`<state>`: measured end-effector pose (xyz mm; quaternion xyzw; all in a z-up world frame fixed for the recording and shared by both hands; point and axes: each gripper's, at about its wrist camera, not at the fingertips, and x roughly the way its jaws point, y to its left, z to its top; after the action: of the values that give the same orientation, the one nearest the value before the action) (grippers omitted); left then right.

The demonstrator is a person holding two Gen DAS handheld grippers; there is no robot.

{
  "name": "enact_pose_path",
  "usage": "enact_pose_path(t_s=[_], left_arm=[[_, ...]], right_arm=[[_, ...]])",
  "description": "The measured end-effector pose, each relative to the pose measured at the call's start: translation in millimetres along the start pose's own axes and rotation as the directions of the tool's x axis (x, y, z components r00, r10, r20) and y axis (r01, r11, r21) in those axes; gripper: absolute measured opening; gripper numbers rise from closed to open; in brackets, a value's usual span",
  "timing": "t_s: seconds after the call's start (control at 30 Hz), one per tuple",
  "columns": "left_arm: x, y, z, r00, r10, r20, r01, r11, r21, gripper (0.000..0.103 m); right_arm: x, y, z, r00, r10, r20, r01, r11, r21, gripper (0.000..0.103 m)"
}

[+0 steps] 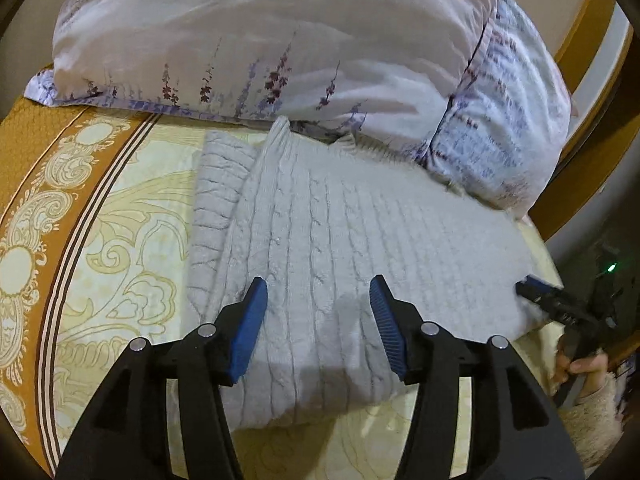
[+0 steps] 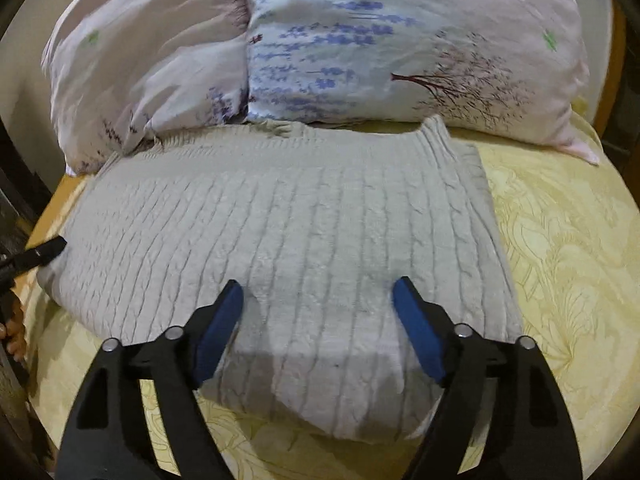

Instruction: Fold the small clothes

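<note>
Left wrist view: the left gripper (image 1: 318,292) hovers with its blue pads apart and nothing clamped between them, over the near edge of a grey cable-knit sweater (image 1: 340,232) lying folded on a yellow patterned bedspread (image 1: 132,240). A folded-in sleeve (image 1: 220,192) lies ahead of the jaws to their left. Beyond the jaws, floral pillows (image 1: 260,40) touch the sweater's far edge. To the right of the jaws, the right gripper's tip sits at the sweater's side.

Right wrist view: the right gripper (image 2: 318,296) also stands wide open and empty above the sweater's (image 2: 280,220) near fold. The garment appears laid down flat, the spread jaws suggesting release so the fold can settle. No containers are visible.
</note>
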<state>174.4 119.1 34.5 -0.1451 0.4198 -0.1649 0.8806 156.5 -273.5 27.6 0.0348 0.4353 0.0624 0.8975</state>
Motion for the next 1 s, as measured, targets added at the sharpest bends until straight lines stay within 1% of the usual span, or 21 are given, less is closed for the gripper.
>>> enact_pose_path(t_s=[0.03, 0.1, 0.13, 0.2, 0.3, 0.33, 0.4, 0.43, 0.53, 0.7, 0.87, 1.0], left_arm=[[-6.6, 4.3, 2.0, 1.0, -0.023, 0.014, 0.023, 0.999, -0.023, 0.055], [-17.6, 13.5, 6.9, 0.998, -0.043, 0.047, 0.046, 0.997, -0.057, 0.057], [-22.9, 19.1, 9.3, 0.997, -0.048, 0.066, 0.053, 0.996, -0.075, 0.06], [-29.6, 35.5, 16.9, 0.996, -0.04, 0.085, 0.051, 0.99, -0.133, 0.06], [-26.0, 58.6, 25.2, 0.996, -0.059, 0.074, 0.074, 0.972, -0.224, 0.06], [-21.0, 66.6, 27.2, 0.996, -0.074, 0.055, 0.086, 0.962, -0.261, 0.06], [-13.7, 74.3, 28.9, 0.994, -0.103, 0.033, 0.108, 0.947, -0.304, 0.06], [-9.7, 76.2, 29.3, 0.993, -0.114, 0.024, 0.115, 0.94, -0.321, 0.06], [-2.0, 75.0, 29.2, 0.992, -0.125, 0.008, 0.121, 0.938, -0.325, 0.06], [8.4, 71.1, 31.2, 0.994, -0.11, -0.01, 0.101, 0.943, -0.317, 0.06], [16.8, 73.5, 31.8, 0.995, -0.1, -0.019, 0.088, 0.941, -0.326, 0.06], [17.4, 76.3, 32.1, 0.998, -0.066, 0.011, 0.066, 0.937, -0.344, 0.06]], right_arm=[[-1.5, 0.1, -0.2, 1.0, 0.004, 0.005, -0.004, 1.0, 0.003, 0.079], [-4.8, -3.2, 0.2, 0.999, 0.024, 0.022, -0.024, 0.999, 0.027, 0.079], [-7.3, -4.3, -0.5, 0.999, 0.033, 0.034, -0.035, 0.999, 0.042, 0.079], [-9.8, -4.4, 2.1, 0.998, 0.043, 0.054, -0.045, 0.998, 0.05, 0.079], [-10.9, 2.0, 6.5, 0.995, 0.061, 0.074, -0.064, 0.997, 0.042, 0.079], [-11.1, 3.9, 7.8, 0.993, 0.086, 0.081, -0.09, 0.995, 0.051, 0.079], [-8.8, 7.6, 11.2, 0.986, 0.144, 0.082, -0.15, 0.986, 0.074, 0.079], [-8.5, 9.3, 11.5, 0.984, 0.159, 0.083, -0.165, 0.983, 0.083, 0.079], [-1.4, 15.8, 16.4, 0.98, 0.182, 0.078, -0.19, 0.977, 0.095, 0.079], [11.1, 20.4, 19.2, 0.979, 0.193, 0.059, -0.199, 0.974, 0.105, 0.079], [14.0, 17.6, 19.0, 0.976, 0.21, 0.063, -0.216, 0.97, 0.115, 0.08], [12.4, 12.8, 17.7, 0.97, 0.229, 0.084, -0.239, 0.961, 0.138, 0.08]])
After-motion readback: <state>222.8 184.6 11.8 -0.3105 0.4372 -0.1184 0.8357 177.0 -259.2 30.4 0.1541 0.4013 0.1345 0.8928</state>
